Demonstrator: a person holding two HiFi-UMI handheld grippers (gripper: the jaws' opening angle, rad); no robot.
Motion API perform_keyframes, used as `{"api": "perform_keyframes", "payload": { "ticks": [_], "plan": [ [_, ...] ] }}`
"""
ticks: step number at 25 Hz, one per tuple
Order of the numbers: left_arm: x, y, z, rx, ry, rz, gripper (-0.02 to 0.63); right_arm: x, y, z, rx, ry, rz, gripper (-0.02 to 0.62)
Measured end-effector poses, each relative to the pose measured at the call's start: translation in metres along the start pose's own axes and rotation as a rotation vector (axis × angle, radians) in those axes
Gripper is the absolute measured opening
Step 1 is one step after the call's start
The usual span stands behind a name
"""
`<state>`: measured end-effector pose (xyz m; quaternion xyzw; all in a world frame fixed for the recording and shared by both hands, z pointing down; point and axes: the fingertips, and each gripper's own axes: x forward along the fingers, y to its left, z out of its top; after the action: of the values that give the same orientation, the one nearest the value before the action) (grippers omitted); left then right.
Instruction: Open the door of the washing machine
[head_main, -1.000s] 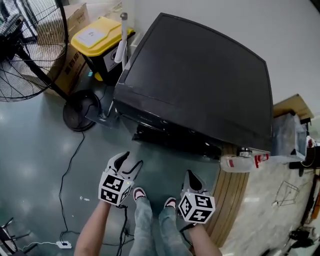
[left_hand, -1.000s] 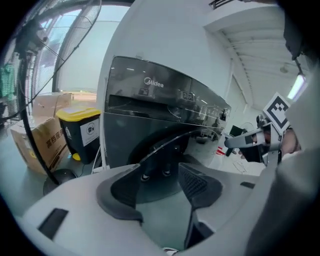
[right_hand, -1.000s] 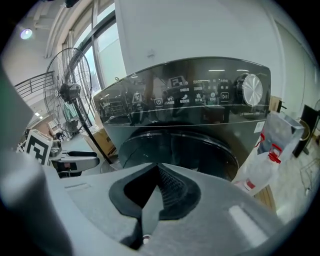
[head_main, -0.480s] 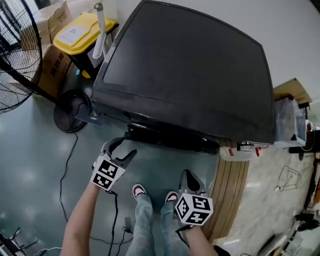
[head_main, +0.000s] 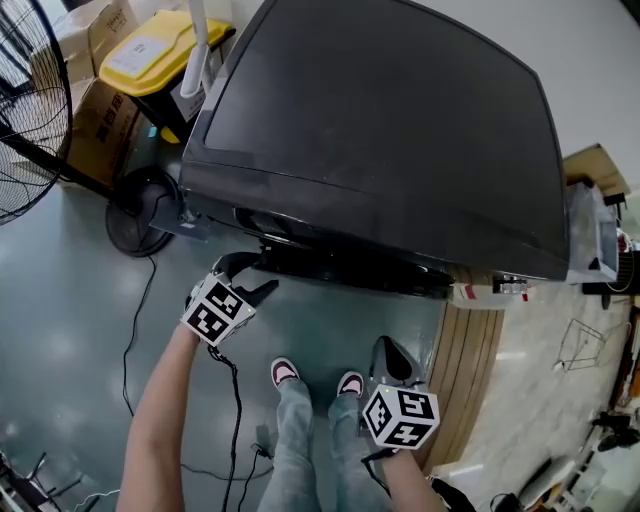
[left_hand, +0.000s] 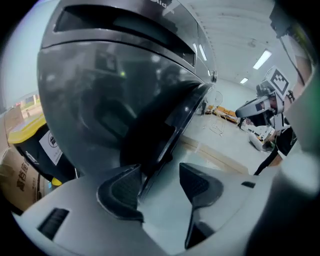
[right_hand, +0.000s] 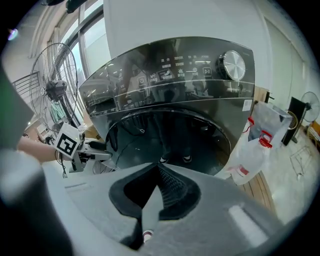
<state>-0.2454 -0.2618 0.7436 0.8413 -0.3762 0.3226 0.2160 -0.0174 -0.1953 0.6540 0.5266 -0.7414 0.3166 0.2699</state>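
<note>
Now the left gripper (head_main: 250, 277) is at the left edge of the round door (head_main: 350, 268) on the front of the black washing machine (head_main: 380, 130). Its jaws are spread wide, with the door's rim between them. The right gripper (head_main: 392, 358) hangs near the person's shoes, jaws pressed together. On the shiny green-grey floor (head_main: 70, 290), a fan (head_main: 25, 130) and a yellow-lidded bin (head_main: 150, 55) stand left of the machine.

Yellow-lidded plastic bin (head_main: 152, 57) stands left of the dark glossy washing machine (head_main: 390, 120); wire-caged pedestal fan (head_main: 22, 110) farther left.
</note>
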Motion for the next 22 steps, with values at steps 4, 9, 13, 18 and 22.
{"api": "perform_keyframes", "payload": {
  "ticks": [4, 9, 13, 18, 22],
  "plan": [
    [0.008, -0.002, 0.004, 0.021, 0.008, -0.039, 0.19, 0.005, 0.003, -0.006, -0.017, 0.015, 0.01, 0.005],
    [0.008, -0.003, 0.001, 0.004, 0.01, -0.059, 0.183, 0.007, 0.0, -0.006, -0.014, 0.017, 0.005, 0.005],
    [0.006, -0.003, 0.0, 0.002, 0.019, -0.063, 0.176, 0.006, -0.003, -0.004, 0.0, 0.008, -0.007, 0.005],
    [0.005, -0.002, 0.0, -0.007, 0.028, -0.054, 0.17, 0.001, -0.007, -0.002, 0.003, -0.005, -0.019, 0.005],
    [0.003, -0.005, -0.003, -0.021, 0.058, -0.07, 0.169, -0.005, -0.011, -0.003, 0.011, -0.009, -0.026, 0.005]
  ]
}}
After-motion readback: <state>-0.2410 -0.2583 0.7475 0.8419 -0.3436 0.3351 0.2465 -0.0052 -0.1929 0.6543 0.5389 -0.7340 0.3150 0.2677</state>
